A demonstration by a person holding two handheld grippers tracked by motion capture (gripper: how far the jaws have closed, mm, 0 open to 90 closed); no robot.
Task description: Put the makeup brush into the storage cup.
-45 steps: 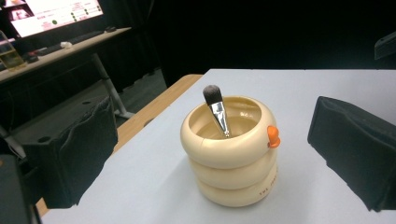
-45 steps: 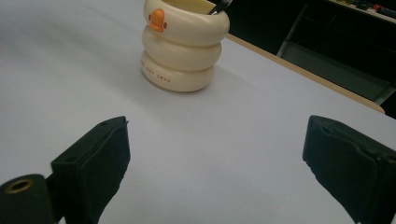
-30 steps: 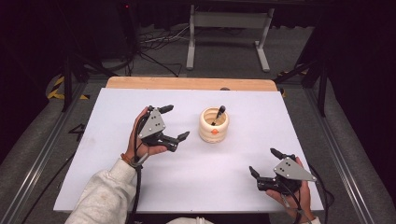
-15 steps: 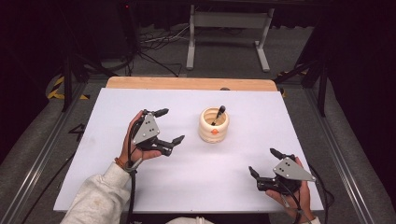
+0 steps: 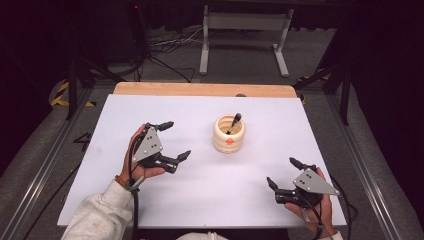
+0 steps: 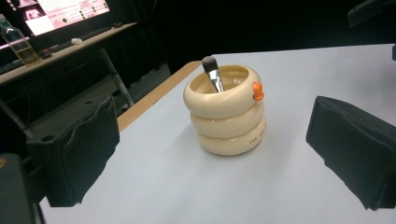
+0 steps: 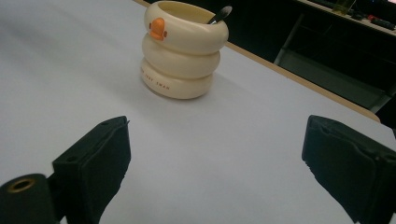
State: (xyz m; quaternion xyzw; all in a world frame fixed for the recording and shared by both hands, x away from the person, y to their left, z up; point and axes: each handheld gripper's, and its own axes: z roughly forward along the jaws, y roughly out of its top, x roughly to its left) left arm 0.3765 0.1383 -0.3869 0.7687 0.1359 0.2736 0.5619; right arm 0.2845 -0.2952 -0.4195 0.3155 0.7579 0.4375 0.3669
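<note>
Your left gripper has drawn back from the cup, jaws wide and empty. Your right gripper, also wide, rests near the table's near right corner. The cup, holding a brush, stands mid-table toward the far edge.

A white bench in a dark workshop, lit from above.

The bench has a pale wooden edge along its far side and stands on a grey floor. Metal rails run along the floor on both sides. Beyond the bench stands a grey metal frame on two feet, with loose cables lying left of it. Yellow and black tape marks the floor at far left. A side desk carries a lit screen and a bottle. The surroundings are black.
</note>
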